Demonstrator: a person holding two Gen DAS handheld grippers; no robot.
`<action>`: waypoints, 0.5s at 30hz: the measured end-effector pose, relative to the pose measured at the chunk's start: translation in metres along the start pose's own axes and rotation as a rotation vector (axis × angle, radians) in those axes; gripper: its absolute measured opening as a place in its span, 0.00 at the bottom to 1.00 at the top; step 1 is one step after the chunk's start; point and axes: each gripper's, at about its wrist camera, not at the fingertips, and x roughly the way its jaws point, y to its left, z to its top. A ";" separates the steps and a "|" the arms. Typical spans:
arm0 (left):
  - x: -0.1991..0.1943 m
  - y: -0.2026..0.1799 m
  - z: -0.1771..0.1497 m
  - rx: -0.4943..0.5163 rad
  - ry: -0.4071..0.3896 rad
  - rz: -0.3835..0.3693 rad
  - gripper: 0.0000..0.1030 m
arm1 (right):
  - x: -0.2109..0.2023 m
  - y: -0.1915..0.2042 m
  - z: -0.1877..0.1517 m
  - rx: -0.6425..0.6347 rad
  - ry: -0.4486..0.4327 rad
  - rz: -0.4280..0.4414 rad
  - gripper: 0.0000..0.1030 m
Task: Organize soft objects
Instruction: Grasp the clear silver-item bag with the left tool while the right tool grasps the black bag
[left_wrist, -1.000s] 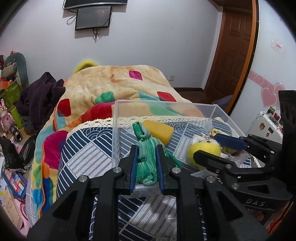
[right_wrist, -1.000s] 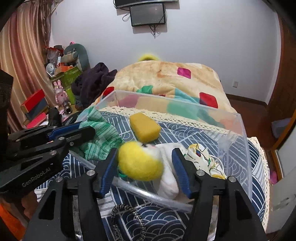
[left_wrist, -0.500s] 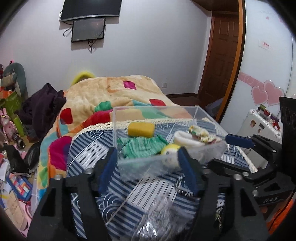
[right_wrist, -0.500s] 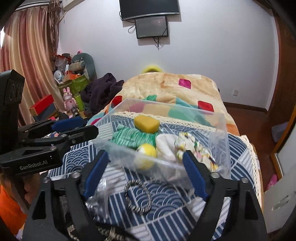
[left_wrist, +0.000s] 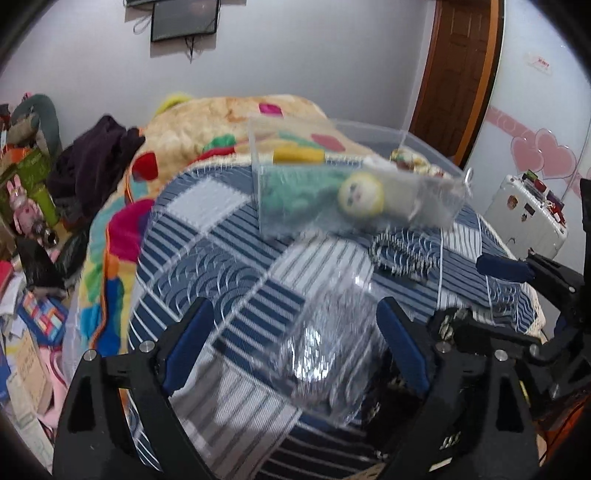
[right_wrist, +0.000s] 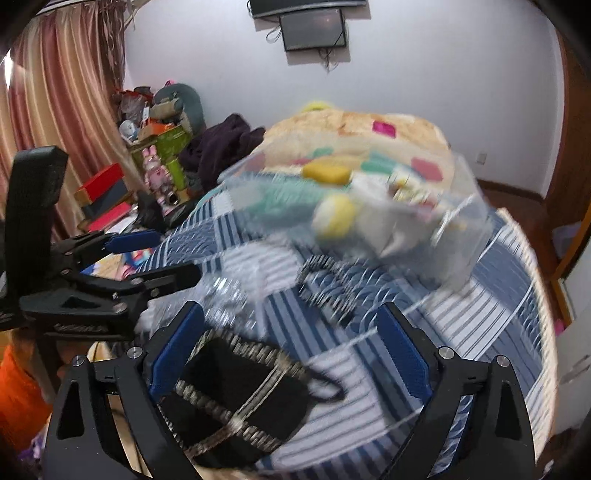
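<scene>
Ahead of both grippers (left_wrist: 291, 341) (right_wrist: 291, 345): bin (left_wrist: 280, 199) of softs.

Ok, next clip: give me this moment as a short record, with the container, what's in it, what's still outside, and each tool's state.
container: clear plastic box on the blue patterned bedspread
inside: yellow sponge, green knit cloth, yellow round plush
outside: striped hair tie, clear plastic bag, black pouch
left tool: open, empty
right tool: open, empty
image quality: motion blur
</scene>
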 end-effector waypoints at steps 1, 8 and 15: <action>0.003 0.000 -0.003 -0.002 0.010 -0.001 0.88 | 0.004 0.001 -0.004 0.004 0.017 0.010 0.91; 0.009 -0.004 -0.017 -0.001 0.021 0.016 0.88 | 0.022 0.003 -0.022 -0.007 0.085 0.010 0.90; 0.013 -0.001 -0.018 -0.038 0.019 -0.004 0.88 | 0.020 0.002 -0.026 -0.030 0.071 0.010 0.35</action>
